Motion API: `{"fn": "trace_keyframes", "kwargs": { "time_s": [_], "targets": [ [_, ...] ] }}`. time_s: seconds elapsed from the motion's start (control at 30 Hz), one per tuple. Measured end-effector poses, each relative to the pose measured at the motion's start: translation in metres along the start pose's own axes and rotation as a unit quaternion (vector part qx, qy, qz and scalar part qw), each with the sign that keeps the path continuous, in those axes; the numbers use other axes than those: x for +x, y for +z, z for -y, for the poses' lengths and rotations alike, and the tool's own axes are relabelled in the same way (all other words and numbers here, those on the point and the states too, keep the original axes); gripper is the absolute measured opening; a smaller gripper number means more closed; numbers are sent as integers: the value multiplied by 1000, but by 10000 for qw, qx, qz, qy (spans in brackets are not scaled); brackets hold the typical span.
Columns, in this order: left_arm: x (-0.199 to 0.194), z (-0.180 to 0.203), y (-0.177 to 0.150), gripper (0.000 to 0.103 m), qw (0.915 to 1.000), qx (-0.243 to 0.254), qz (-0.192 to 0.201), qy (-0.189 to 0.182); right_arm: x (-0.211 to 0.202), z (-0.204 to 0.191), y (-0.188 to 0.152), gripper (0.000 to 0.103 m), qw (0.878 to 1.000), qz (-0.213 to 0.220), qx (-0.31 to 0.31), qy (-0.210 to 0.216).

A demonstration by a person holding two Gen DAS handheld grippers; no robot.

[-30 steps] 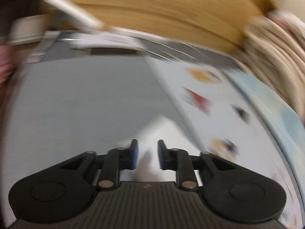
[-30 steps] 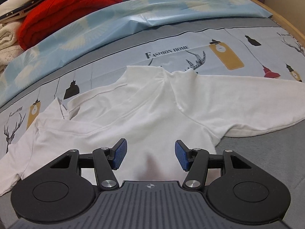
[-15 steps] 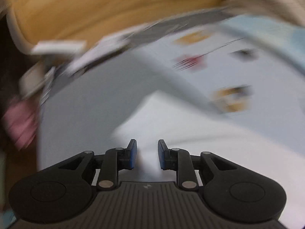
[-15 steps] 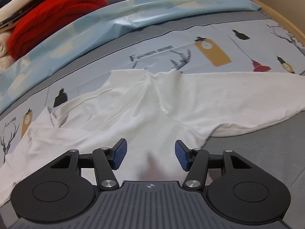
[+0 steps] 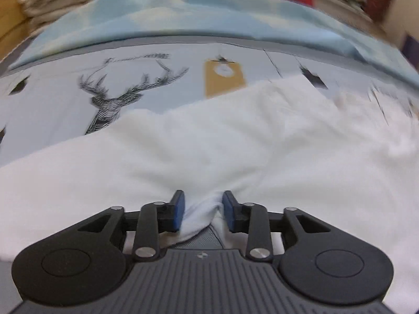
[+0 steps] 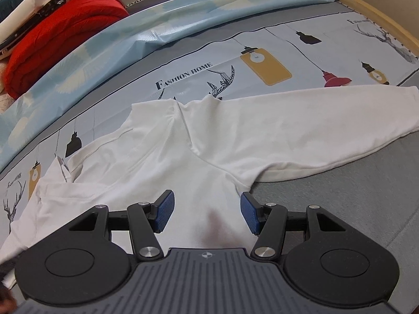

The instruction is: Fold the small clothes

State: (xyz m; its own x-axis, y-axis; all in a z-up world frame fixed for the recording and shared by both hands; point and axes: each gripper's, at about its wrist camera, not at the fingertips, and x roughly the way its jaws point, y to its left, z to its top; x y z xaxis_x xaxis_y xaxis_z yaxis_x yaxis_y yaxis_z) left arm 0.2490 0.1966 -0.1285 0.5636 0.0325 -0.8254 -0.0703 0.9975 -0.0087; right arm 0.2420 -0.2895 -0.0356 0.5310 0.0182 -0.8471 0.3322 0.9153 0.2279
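On the printed grey bedsheet (image 6: 340, 183) lies a soft white long-sleeved cotton top (image 6: 183, 157), collar away, sleeves stretched sideways. Left gripper (image 5: 201, 209) is opening, a bunched fold between its pads; right gripper (image 6: 207, 212) hovers spread above the top.

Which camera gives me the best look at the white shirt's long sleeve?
The right wrist view. There the white shirt lies sharp, its long sleeve stretched flat across the printed sheet to the cuff. The left wrist view is blurred and shows only bunched white fabric, a fold of it between the opening left gripper.
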Motion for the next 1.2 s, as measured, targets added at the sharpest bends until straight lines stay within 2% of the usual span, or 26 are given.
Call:
{"fn": "trace_keyframes", "kwargs": {
  "time_s": [0.07,0.1,0.13,0.17,0.2,0.27,0.37,0.53,0.6,0.7,0.77,0.87,0.97,1.03,1.1,1.17,1.2],
  "targets": [
    [-10,6,7,37,9995,-112,-85,279,-3,5,2,58,10000,17,46,20],
    [-18,11,9,35,9993,-104,30,347,-4,8,3,58,10000,27,61,26],
    [-22,16,12,35,9995,-26,142,298,-6,11,5,58,10000,41,76,42],
    [-20,20,9,35,9996,165,92,228,-7,14,6,58,9999,55,79,55],
    [-11,23,0,39,9985,421,-238,256,-9,16,7,58,9999,74,82,63],
    [-15,24,-10,41,9973,594,-296,305,-13,24,9,58,9999,99,119,62],
    [-36,24,-3,40,9952,596,-628,452,-21,39,11,58,9996,162,251,20],
    [-118,45,-6,40,9943,1002,-353,122,-51,60,6,58,9985,409,357,-3],
    [-156,50,-19,40,9940,1066,-222,-94,-69,69,3,57,9981,447,423,35],
    [-183,60,-42,40,9936,1068,-114,-360,-103,79,-4,54,9977,542,370,175],
    [-192,63,-65,40,9946,844,-218,-557,-128,83,-16,48,9972,663,118,337],
    [-189,61,-101,40,9937,536,-673,-725,-152,92,-45,46,9955,729,-282,535],
    [-177,66,-129,40,9885,941,-1064,-526,-147,111,-81,46,9968,444,-458,473],
    [-168,67,-145,40,9826,1300,-1275,-374,-125,124,-104,46,9982,-92,-530,278],
    [-157,61,-157,40,9777,1389,-1549,-291,-100,134,-120,46,9958,-815,-408,73],
    [-147,54,-168,40,9724,1447,-1813,-246,-86,137,-129,45,9930,-1108,-354,210],
    [-144,51,-172,40,9697,1489,-1923,-250,-79,134,-135,45,9908,-1226,-550,173]
  ]
}}
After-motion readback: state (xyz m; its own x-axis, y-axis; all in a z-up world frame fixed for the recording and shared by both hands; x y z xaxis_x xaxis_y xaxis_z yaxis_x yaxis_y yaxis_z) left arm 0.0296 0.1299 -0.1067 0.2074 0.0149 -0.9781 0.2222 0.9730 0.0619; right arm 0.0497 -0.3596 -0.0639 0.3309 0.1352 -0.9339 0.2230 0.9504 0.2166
